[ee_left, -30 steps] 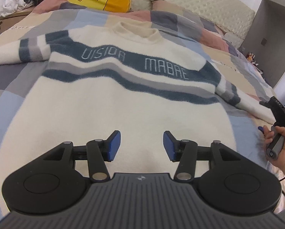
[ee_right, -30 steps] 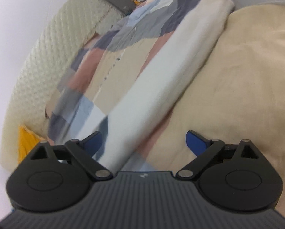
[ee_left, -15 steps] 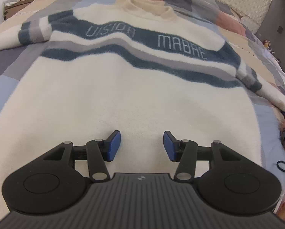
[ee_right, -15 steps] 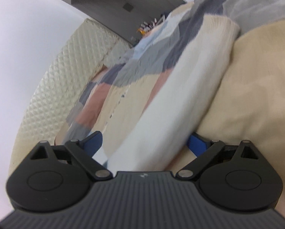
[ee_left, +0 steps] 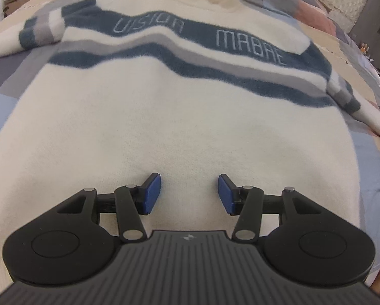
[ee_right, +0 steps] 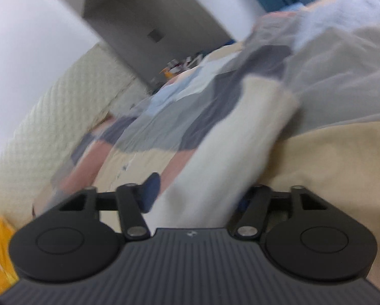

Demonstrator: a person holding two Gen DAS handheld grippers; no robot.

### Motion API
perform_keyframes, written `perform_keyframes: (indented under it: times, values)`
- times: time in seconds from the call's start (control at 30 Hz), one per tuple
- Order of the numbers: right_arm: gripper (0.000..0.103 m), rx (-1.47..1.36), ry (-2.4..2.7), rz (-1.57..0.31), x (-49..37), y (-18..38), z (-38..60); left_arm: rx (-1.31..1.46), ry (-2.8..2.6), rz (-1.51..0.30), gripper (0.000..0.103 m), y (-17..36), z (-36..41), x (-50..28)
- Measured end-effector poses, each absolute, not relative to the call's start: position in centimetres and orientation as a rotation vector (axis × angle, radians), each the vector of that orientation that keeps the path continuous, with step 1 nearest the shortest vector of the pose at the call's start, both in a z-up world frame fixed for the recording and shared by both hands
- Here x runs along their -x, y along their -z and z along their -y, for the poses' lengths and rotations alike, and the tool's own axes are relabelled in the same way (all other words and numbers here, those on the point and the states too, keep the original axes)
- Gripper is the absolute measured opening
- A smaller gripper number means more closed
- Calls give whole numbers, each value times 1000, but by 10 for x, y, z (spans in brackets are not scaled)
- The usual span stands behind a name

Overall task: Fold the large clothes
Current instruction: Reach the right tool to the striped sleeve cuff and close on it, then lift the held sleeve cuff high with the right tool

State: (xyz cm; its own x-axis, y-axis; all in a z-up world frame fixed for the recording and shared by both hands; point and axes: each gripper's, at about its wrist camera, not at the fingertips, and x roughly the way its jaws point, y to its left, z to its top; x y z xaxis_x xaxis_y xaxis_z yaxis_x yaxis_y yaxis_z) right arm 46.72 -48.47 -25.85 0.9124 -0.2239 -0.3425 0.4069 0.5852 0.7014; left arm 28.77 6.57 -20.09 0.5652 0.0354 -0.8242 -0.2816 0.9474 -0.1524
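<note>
Sweater [ee_left: 179,132] covers patchwork quilt [ee_left: 1,96]; headboard [ee_right: 50,117] beyond

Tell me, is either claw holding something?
The right gripper is closing around the cream sweater's sleeve, partway along it. The left gripper holds nothing, open above the sweater body.

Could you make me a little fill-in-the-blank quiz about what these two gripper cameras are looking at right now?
1. The sweater lies spread flat on a patchwork ____.
2. The second word on its dark stripe reads ____.
3. The left gripper hovers over the sweater with ____ between its blue pads.
4. The right gripper is closing around the sweater's cream ____.

Missing words: bedspread; MABRE; nothing; sleeve
</note>
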Motion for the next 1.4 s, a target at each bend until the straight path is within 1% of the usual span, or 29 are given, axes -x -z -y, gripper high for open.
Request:
perform_keyframes:
  times: [0.1, 0.13, 0.23, 0.3, 0.33, 0.4, 0.53, 0.6, 0.67, 0.8, 0.93, 1.1, 1.4]
  values:
    - [41, -918, 412, -247, -476, 263, 501, 254, -187, -950, 57, 202, -63, -287]
    - [40, -919, 419, -247, -477, 262, 504, 245, -188, -948, 57, 202, -61, -287]
    - [25, -899, 437, -268, -479, 260, 506, 237, -187, -943, 58, 201, -60, -287]
    - [21, -889, 444, -270, -477, 257, 506, 241, -183, -938, 58, 200, -61, -286]
    - [21, -877, 443, -268, -476, 254, 504, 254, -176, -933, 62, 199, -62, -285]
    - [21, -841, 433, -262, -475, 246, 500, 274, -163, -935, 65, 199, -64, -285]
    - [13, -785, 389, -238, -475, 222, 494, 284, -157, -933, 65, 196, -66, -284]
    - [12, -752, 352, -232, -476, 205, 489, 288, -151, -927, 65, 195, -67, -282]
    - [11, -695, 319, -216, -478, 181, 479, 276, -132, -932, 67, 193, -66, -282]
    - [11, -643, 245, -175, -481, 134, 458, 234, -134, -912, 67, 188, -63, -280]
    - [11, -604, 163, -134, -480, 88, 425, 203, -136, -881, 67, 179, -64, -274]
    - [11, -507, 48, -119, -473, 38, 369, 239, -134, -844, 68, 166, -76, -268]
    - [11, -382, -232, -41, -429, -54, 258, 300, -251, -676, 70, 119, -131, -240]
